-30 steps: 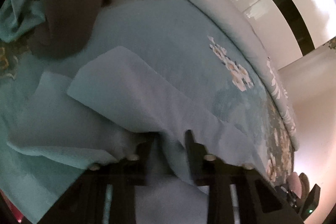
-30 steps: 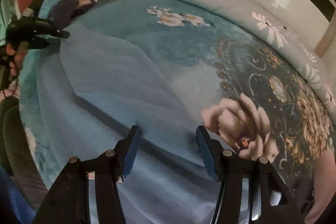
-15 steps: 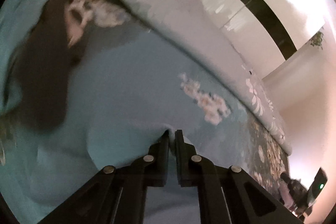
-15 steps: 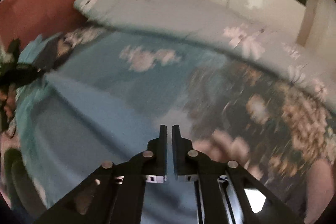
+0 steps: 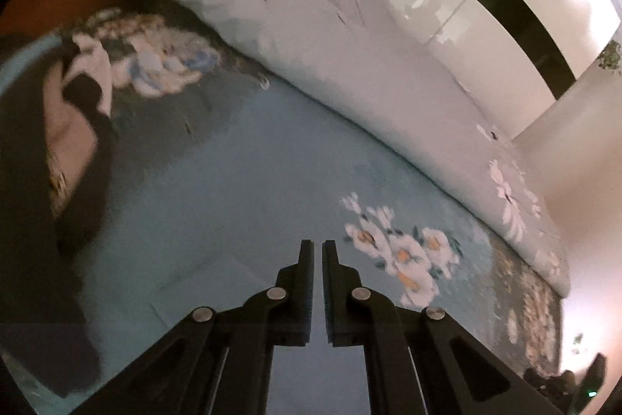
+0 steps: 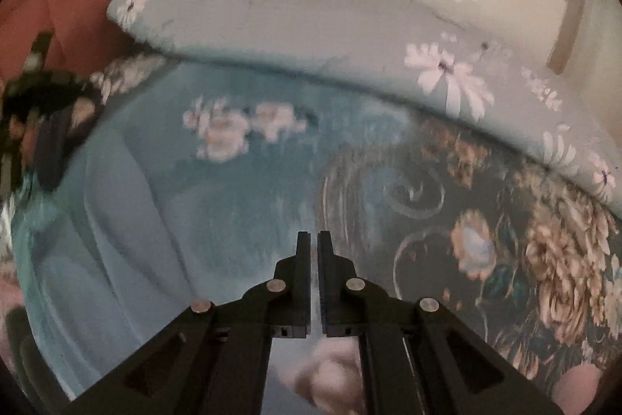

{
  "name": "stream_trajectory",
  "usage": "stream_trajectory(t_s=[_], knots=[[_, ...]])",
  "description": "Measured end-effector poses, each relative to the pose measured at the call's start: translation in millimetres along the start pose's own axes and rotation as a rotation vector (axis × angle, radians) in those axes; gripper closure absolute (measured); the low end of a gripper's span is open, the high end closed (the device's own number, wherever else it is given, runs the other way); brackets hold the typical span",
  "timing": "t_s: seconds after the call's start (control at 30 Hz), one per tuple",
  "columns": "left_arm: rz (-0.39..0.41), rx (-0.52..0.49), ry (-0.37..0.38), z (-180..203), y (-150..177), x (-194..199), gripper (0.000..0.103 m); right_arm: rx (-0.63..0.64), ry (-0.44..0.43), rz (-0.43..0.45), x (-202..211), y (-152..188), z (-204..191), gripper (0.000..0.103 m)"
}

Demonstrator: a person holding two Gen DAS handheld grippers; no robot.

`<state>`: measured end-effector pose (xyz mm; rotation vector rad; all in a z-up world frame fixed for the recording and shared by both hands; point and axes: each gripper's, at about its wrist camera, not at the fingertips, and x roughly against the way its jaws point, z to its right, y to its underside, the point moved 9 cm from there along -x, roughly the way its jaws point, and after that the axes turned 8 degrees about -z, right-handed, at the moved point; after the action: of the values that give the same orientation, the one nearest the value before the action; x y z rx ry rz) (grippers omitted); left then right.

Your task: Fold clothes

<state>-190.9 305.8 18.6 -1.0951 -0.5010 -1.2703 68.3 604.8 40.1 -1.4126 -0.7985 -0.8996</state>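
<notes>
Both my tools, left (image 5: 317,247) and right (image 6: 314,238), closed, whether gripping cloth unclear | pale blue garment (image 6: 128,228) at 9 o'clock on bed (image 5: 248,181) | fold not finished

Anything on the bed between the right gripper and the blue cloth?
Nothing visible. The cloth lies left of the right gripper on the bedsheet, with no object between them.
</notes>
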Motion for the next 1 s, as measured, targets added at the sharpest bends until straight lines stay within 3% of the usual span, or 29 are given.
stream_trajectory(t_s=[0.13,0.2,0.23,0.3,0.37,0.47,0.63,0.7,0.73,0.8,1.0], knots=[[-0.040,0.001,0.007,-14.3,32.1,0.2,0.096,0.040,-0.050,-0.082,-5.1,42.3,-2.3,0.100],[-0.062,0.013,0.003,-26.6,53.4,3.5,0.094,0.047,-0.135,-0.111,-5.6,61.9,-14.1,0.094],[-0.073,0.020,0.001,-33.3,63.9,5.3,0.089,0.055,-0.176,-0.123,-5.7,72.3,-21.3,0.089],[-0.071,0.042,-0.014,-47.7,74.8,9.1,0.074,0.085,-0.203,-0.138,-6.2,87.5,-31.5,0.061],[-0.069,0.103,-0.050,-71.3,82.8,11.9,0.059,0.094,-0.222,-0.154,-8.6,99.5,-36.9,0.060],[-0.116,0.189,-0.058,-93.1,93.2,4.1,0.058,0.072,-0.238,-0.179,-16.7,110.5,-39.6,0.060],[-0.157,0.188,0.021,-76.3,95.6,-21.8,0.058,0.043,-0.230,-0.184,-23.0,115.3,-45.7,0.065],[-0.163,0.174,0.025,-69.2,95.0,-31.5,0.060,0.032,-0.229,-0.175,-19.8,115.4,-47.8,0.097],[-0.157,0.175,0.024,-67.2,95.5,-34.7,0.062,0.023,-0.208,-0.167,-17.8,114.7,-46.9,0.097],[-0.123,0.173,0.016,-64.7,94.2,-36.0,0.101,0.017,-0.182,-0.156,-12.5,114.0,-45.6,0.100],[0.009,0.210,0.065,-58.9,93.2,8.3,0.099,0.022,-0.108,-0.046,20.5,99.2,-41.3,0.101]])
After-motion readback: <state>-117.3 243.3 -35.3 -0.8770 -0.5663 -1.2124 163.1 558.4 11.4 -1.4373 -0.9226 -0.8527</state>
